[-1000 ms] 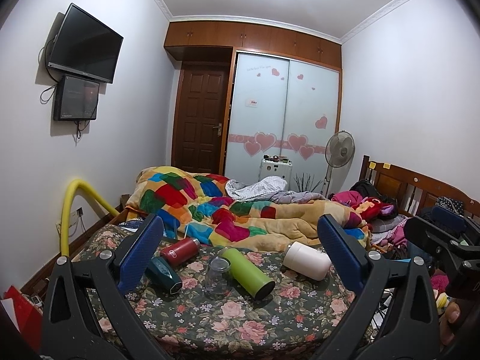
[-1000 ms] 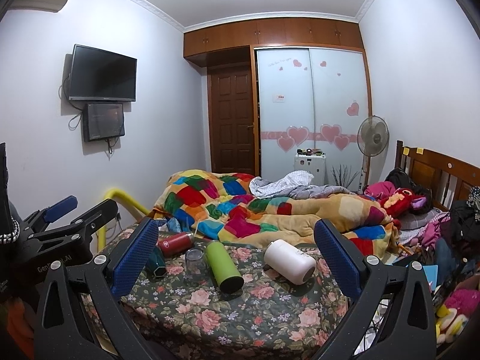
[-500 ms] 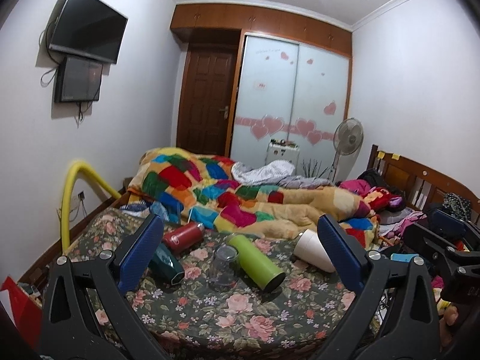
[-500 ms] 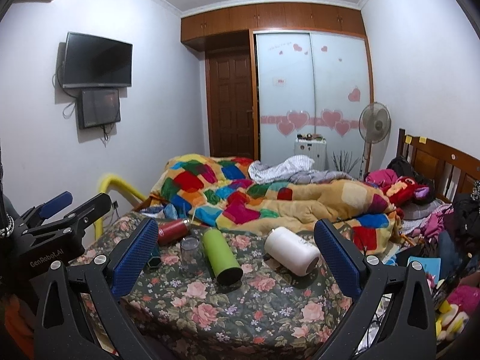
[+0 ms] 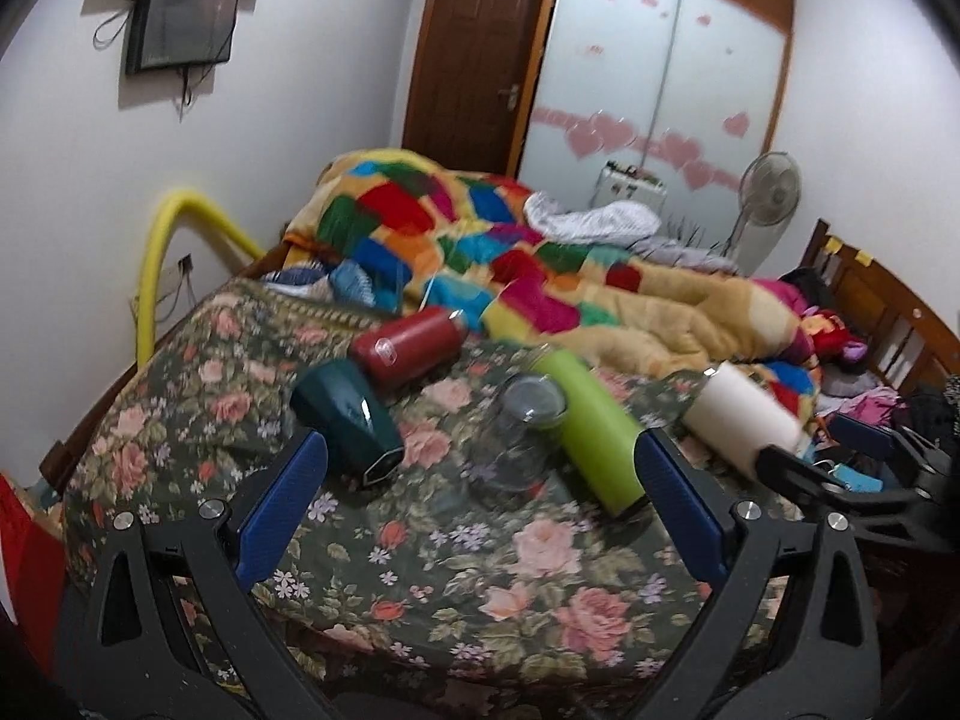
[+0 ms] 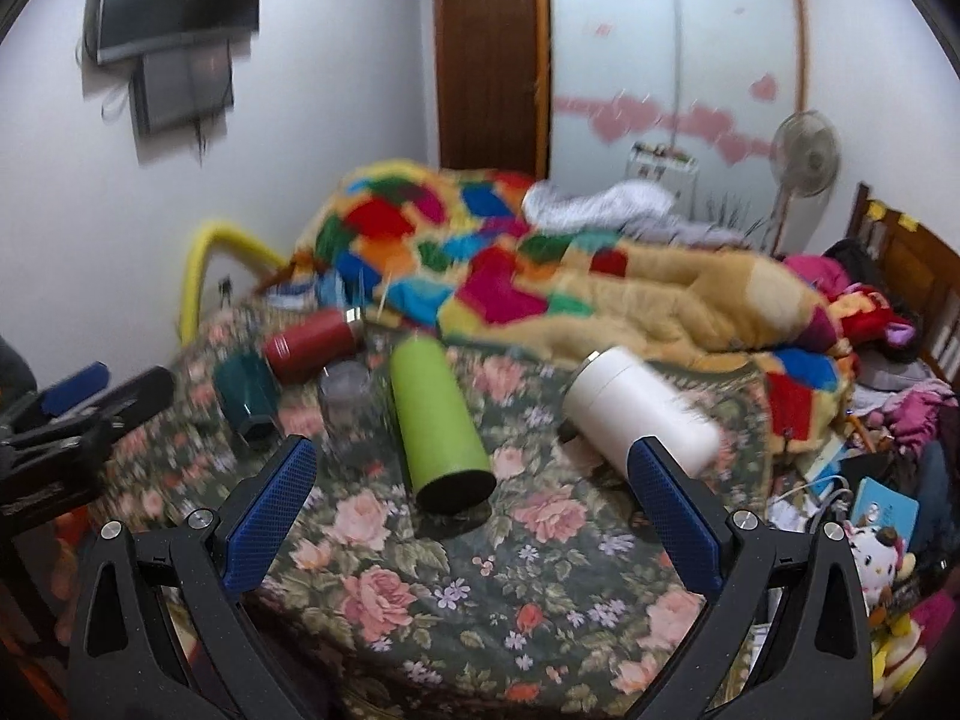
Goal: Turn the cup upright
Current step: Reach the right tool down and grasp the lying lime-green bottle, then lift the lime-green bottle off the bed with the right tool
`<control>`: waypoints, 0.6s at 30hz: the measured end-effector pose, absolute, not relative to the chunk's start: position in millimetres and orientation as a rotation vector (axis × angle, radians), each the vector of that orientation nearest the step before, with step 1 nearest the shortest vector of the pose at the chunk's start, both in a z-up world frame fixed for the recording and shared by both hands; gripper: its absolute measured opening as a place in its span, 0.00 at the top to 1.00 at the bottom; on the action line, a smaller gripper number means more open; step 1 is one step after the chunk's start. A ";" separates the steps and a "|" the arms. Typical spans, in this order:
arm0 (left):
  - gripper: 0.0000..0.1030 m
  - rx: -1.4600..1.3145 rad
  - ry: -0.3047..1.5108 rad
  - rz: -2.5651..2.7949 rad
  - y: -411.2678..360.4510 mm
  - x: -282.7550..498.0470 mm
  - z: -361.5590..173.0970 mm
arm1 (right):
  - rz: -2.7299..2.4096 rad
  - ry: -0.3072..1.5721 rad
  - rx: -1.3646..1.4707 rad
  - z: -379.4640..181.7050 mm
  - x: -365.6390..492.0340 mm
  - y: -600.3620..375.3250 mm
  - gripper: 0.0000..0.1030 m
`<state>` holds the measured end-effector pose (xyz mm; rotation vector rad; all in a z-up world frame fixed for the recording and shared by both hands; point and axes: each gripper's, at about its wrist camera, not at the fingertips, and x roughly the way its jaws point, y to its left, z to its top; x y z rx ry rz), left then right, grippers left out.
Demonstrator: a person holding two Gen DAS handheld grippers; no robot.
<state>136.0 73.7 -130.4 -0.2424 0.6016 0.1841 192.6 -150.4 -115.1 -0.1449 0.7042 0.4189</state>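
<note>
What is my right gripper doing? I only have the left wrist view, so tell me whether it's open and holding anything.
Observer: The right gripper is open, and nothing is held between its fingers.
Operator: What does it point at?
Observer: In its own view, the green cup lies on its side in the gap between the fingers, with the dark end toward the camera.
Operator: And the white one?
Observer: The white cup lies on its side on the bed, partly behind the right finger.
Operator: Is there anything off the bed on that side?
Observer: A plush toy lies past the bed's right edge.
</note>
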 end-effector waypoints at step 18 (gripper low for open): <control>0.00 -0.168 0.692 0.184 68.0 165.7 -168.3 | 0.567 1.137 -0.306 -225.0 314.4 -78.1 0.36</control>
